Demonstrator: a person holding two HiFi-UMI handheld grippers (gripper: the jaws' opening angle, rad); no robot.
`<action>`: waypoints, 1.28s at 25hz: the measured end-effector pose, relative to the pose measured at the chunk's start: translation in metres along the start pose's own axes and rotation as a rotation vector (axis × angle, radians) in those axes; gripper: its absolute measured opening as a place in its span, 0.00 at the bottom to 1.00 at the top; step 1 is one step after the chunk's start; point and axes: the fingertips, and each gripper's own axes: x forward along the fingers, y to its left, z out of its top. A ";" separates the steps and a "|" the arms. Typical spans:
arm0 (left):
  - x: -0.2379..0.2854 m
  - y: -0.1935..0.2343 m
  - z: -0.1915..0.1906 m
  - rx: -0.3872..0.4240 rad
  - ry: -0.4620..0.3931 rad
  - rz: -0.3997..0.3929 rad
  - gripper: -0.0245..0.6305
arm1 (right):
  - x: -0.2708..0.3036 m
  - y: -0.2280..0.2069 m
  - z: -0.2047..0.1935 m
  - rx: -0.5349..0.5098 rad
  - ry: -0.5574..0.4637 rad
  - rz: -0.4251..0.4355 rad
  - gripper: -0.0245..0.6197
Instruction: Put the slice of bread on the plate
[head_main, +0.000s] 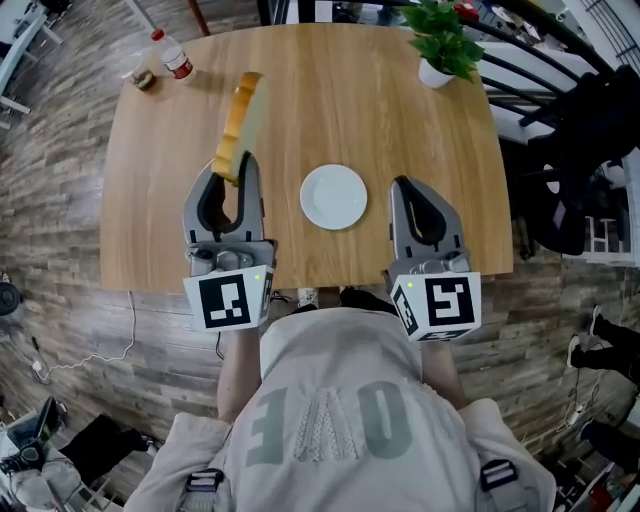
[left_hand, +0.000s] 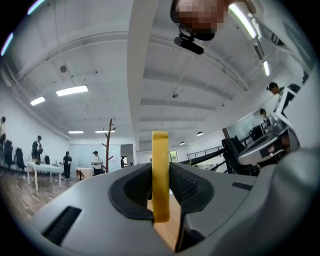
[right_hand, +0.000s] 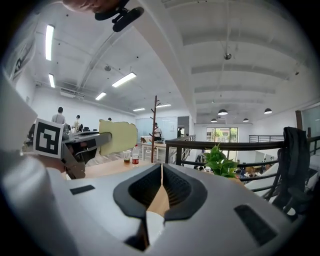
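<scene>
The slice of bread (head_main: 240, 122) stands on edge above the wooden table (head_main: 200, 230), held at its near end by my left gripper (head_main: 236, 172), which is shut on it. In the left gripper view the bread (left_hand: 160, 175) shows as a thin yellow edge clamped between the two pads. The white plate (head_main: 334, 196) lies to the right of that gripper, near the table's front edge. My right gripper (head_main: 408, 188) hovers just right of the plate, shut with nothing between its pads. In the right gripper view the bread (right_hand: 118, 136) and the left gripper (right_hand: 98, 141) show at the left.
A plastic bottle (head_main: 172, 54) and a small cup (head_main: 145, 79) stand at the table's far left corner. A potted plant (head_main: 444, 44) stands at the far right. A black chair with a jacket (head_main: 580, 150) is off the table's right side.
</scene>
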 end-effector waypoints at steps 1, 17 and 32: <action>0.002 -0.007 -0.001 0.036 0.010 -0.008 0.18 | -0.001 -0.003 -0.003 -0.006 0.009 -0.002 0.07; 0.017 -0.092 -0.126 0.558 0.404 -0.261 0.18 | -0.014 -0.039 -0.044 0.115 0.106 -0.043 0.07; 0.000 -0.153 -0.231 0.766 0.608 -0.474 0.18 | -0.038 -0.058 -0.062 0.168 0.149 -0.127 0.07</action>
